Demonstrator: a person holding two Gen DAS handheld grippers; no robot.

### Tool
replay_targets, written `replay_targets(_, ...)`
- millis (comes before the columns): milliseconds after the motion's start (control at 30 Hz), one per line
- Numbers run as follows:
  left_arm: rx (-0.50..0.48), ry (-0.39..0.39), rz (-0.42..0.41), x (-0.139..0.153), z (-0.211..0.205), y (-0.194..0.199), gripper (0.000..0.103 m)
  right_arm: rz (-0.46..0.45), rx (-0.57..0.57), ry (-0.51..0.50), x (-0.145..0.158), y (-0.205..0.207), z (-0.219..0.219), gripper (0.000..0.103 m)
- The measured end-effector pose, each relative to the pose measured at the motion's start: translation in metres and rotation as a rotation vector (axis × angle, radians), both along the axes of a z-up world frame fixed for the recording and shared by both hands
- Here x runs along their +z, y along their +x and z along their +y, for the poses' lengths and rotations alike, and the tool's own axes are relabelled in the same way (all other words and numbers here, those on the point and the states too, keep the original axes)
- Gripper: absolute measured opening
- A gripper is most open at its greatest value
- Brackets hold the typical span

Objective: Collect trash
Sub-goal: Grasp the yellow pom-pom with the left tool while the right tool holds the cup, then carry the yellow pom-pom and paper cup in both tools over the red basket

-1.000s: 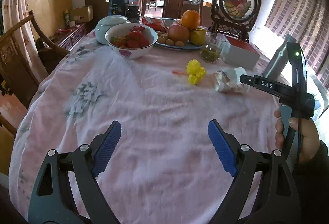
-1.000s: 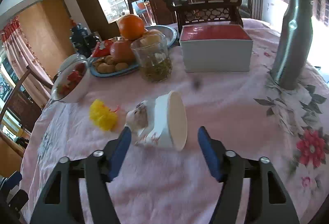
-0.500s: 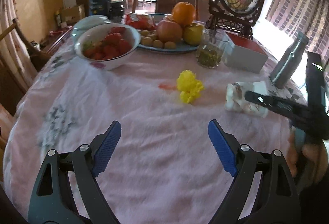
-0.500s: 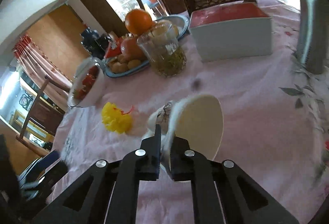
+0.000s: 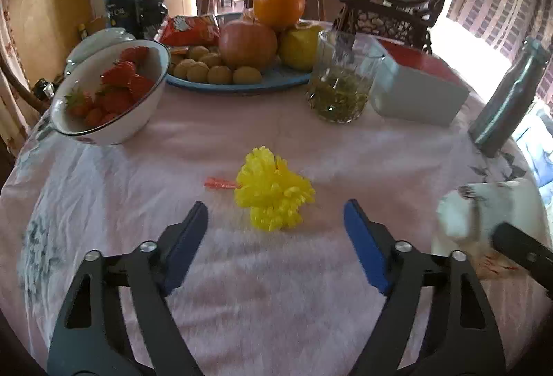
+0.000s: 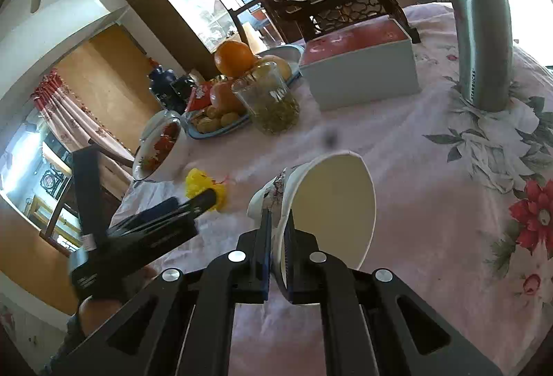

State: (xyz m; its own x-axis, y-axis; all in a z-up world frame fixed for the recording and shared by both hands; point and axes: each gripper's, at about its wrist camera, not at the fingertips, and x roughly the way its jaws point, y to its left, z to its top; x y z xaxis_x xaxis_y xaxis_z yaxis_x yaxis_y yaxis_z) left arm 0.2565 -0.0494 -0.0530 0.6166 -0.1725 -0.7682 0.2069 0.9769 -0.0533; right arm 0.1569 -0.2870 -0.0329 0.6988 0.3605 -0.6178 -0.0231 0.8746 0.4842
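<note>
Strawberry bowl [image 5: 110, 92], fruit plate [image 5: 238, 82], glass [image 5: 340, 85], white box [image 5: 418, 89], bottle [image 5: 508, 99] ring far side of table. Yellow wrapper [image 5: 273, 189] lies just ahead of your left gripper [image 5: 276, 224], between its tips, untouched; jaws wide, just been narrowing, wrapper closer than before. Your right gripper [image 6: 278, 231] pinches paper cup [image 6: 331, 206] rim, tilted off cloth; a second ago it lay unheld.
</note>
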Motion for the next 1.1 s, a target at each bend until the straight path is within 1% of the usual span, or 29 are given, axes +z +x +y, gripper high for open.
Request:
replay_targets(33,0.002,0.006,0.005,-0.003,-0.001,0.004,0.07,-0.005,0.002,0.0,0.001,-0.001,0.0,0.008)
replay_targets(67,0.003,0.004,0.015,-0.006,-0.001,0.008,0.064,-0.008,0.002,0.0,0.003,-0.001,0.0,0.008)
replay_targets(133,0.003,0.003,0.028,-0.01,-0.002,0.014,0.059,-0.016,0.004,-0.008,0.005,-0.002,0.001,0.008)
replay_targets(167,0.002,-0.002,0.034,-0.013,-0.003,0.017,0.053,-0.016,0.005,-0.008,0.005,-0.001,0.001,0.008)
replay_targets(200,-0.002,-0.002,0.04,-0.014,-0.004,0.019,0.037,-0.014,0.008,-0.007,0.004,-0.001,0.001,0.008)
replay_targets(233,-0.007,-0.001,0.049,-0.016,-0.005,0.021,0.029,-0.013,0.011,-0.01,0.004,-0.001,0.002,0.008)
replay_targets(333,-0.009,-0.038,0.067,-0.014,-0.001,0.019,0.027,-0.009,0.014,-0.026,0.003,0.0,0.005,0.008)
replay_targets(400,-0.016,-0.064,0.063,-0.007,0.003,0.01,0.027,-0.006,0.017,-0.027,0.003,-0.001,0.007,0.008)
replay_targets(467,-0.022,-0.064,0.039,0.003,0.007,-0.003,0.027,-0.018,0.023,-0.049,0.006,-0.003,0.011,0.008)
replay_targets(533,-0.023,-0.056,0.007,0.017,0.017,-0.025,0.027,-0.032,0.027,-0.066,0.01,-0.006,0.016,0.008)
replay_targets(633,-0.004,-0.033,-0.008,0.03,0.032,-0.049,0.027,-0.044,0.043,-0.097,0.016,-0.011,0.027,0.008)
replay_targets(767,0.045,-0.005,-0.04,0.049,0.059,-0.092,0.027,-0.048,0.1,-0.17,0.022,-0.026,0.059,0.008)
replay_targets(900,0.103,0.013,-0.077,0.06,0.085,-0.136,0.027,-0.054,0.166,-0.205,0.028,-0.051,0.091,0.008)
replay_targets(933,0.117,0.012,-0.081,0.062,0.092,-0.145,0.027,-0.058,0.184,-0.215,0.031,-0.059,0.101,0.008)
replay_targets(1033,0.163,-0.021,-0.085,0.064,0.117,-0.182,0.027,-0.085,0.246,-0.243,0.041,-0.086,0.134,0.008)
replay_targets(1100,0.196,-0.022,-0.091,0.063,0.134,-0.207,0.027,-0.108,0.291,-0.254,0.048,-0.105,0.157,0.007)
